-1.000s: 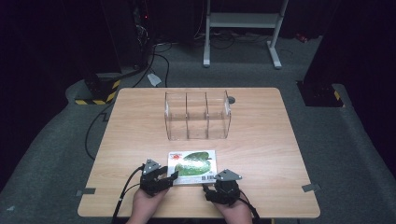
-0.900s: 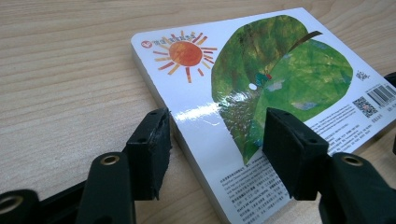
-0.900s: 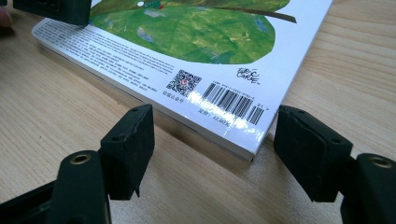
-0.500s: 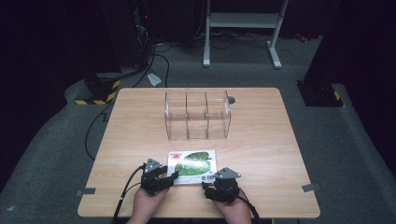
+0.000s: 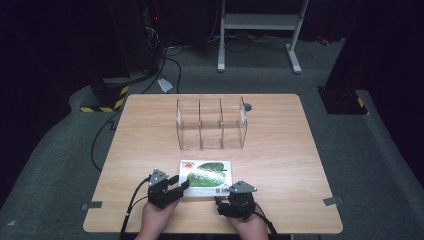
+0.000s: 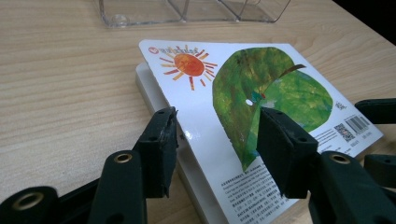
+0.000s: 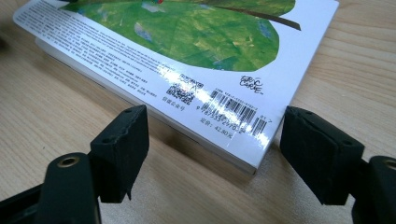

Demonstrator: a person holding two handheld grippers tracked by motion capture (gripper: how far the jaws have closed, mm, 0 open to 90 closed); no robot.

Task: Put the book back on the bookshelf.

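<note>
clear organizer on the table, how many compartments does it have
3, side by side in the clear organizer at the far middle of the table: one left, one middle, one right, all looking empty. The book lies nearer the person.

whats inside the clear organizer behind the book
Nothing shows inside the clear organizer: its three compartments look empty, the table visible through them. The book lies flat in front, outside it.
</note>
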